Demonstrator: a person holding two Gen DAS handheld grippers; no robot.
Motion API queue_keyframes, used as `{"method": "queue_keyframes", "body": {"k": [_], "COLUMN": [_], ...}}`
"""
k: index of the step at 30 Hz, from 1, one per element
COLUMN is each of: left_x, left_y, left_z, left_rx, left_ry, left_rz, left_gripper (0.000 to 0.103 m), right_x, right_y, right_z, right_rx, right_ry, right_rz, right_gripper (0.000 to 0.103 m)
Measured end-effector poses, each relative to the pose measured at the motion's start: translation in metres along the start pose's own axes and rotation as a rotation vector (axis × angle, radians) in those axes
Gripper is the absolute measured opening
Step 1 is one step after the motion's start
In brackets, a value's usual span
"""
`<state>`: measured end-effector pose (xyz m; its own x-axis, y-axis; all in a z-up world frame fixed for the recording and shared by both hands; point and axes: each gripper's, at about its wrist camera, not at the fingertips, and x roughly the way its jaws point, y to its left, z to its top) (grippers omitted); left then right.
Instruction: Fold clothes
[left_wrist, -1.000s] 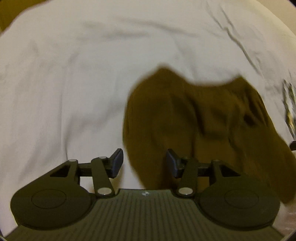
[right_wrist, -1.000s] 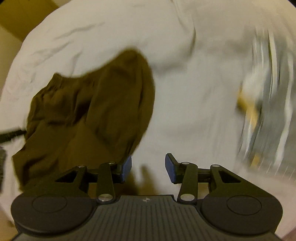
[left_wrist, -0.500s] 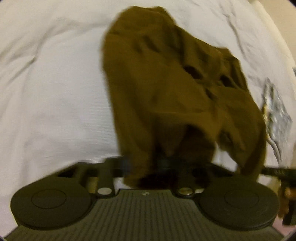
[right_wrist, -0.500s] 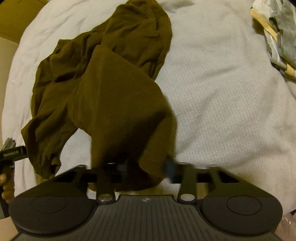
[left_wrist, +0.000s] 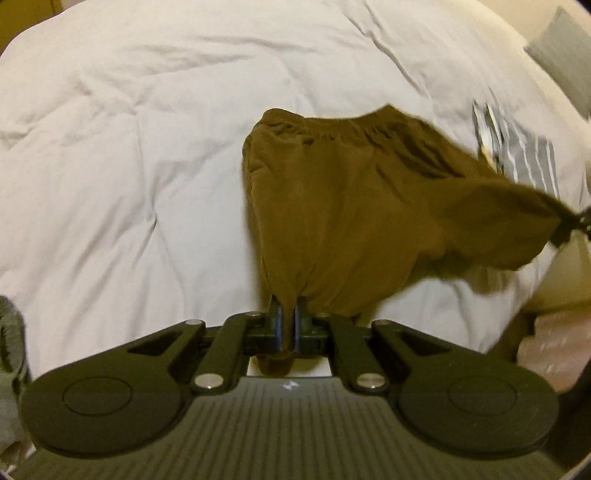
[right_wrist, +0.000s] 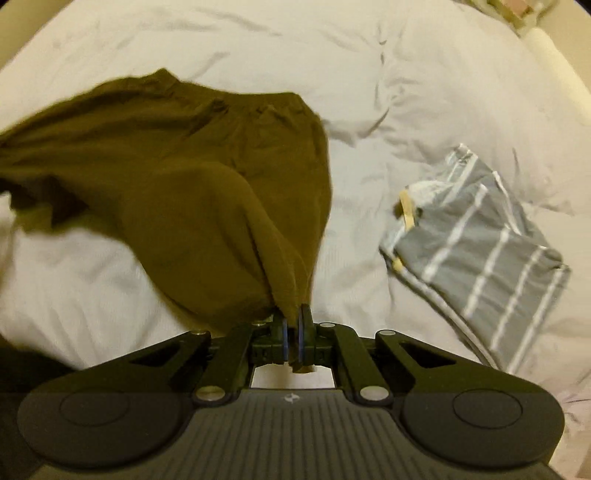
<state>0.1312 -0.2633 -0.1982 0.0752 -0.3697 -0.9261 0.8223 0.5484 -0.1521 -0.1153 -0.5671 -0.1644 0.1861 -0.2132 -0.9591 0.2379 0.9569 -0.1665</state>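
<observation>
The olive-brown, thin-fabric shorts with a gathered elastic waistband (left_wrist: 332, 192) hang stretched between the two tools above the white quilted duvet (left_wrist: 122, 155). The left gripper (left_wrist: 287, 317) has its jaws clenched on a bunched corner of a leg hem, a small tuft of cloth poking out behind the pads. The right gripper (right_wrist: 293, 325) is likewise clamped tight on the opposite hem corner. In the left wrist view the garment's far corner runs off to the right edge, where it is pinched by the other tool, so the cloth spans between the two holds.

Holding the two hem corners apart looks like a way to spread the shorts: the fabric is pulled taut from each pinch, while the waistband end trails away from the cameras and appears to rest on or just above the bedding; which, I cannot tell. The middle still sags and ripples, and the blur at its edges suggests it is swinging, so the garment is not yet flat.

Just beside the shorts, on the right side of the bed, lies a grey garment with white stripes (right_wrist: 476, 251), already folded into a compact rectangle, probably set aside as finished work. It lies apart from the brown cloth, which leaves bare duvet in the centre for laying the shorts down
</observation>
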Motion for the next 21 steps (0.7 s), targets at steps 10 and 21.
{"method": "queue_keyframes", "body": {"k": [10,21], "left_x": [0.017,0.073], "left_y": [-0.008,0.047], "left_z": [-0.029,0.067], "left_rx": [0.078,-0.053], "left_ry": [0.072,-0.058], "left_rz": [0.049,0.031], "left_gripper": [0.019,0.043], "right_x": [0.029,0.082], "right_y": [0.034,-0.034], "right_z": [-0.052,0.043], "right_rx": [0.155,0.253], "right_ry": [0.127,-0.092], "right_rz": [0.033,0.231], "right_gripper": [0.031,0.049]}}
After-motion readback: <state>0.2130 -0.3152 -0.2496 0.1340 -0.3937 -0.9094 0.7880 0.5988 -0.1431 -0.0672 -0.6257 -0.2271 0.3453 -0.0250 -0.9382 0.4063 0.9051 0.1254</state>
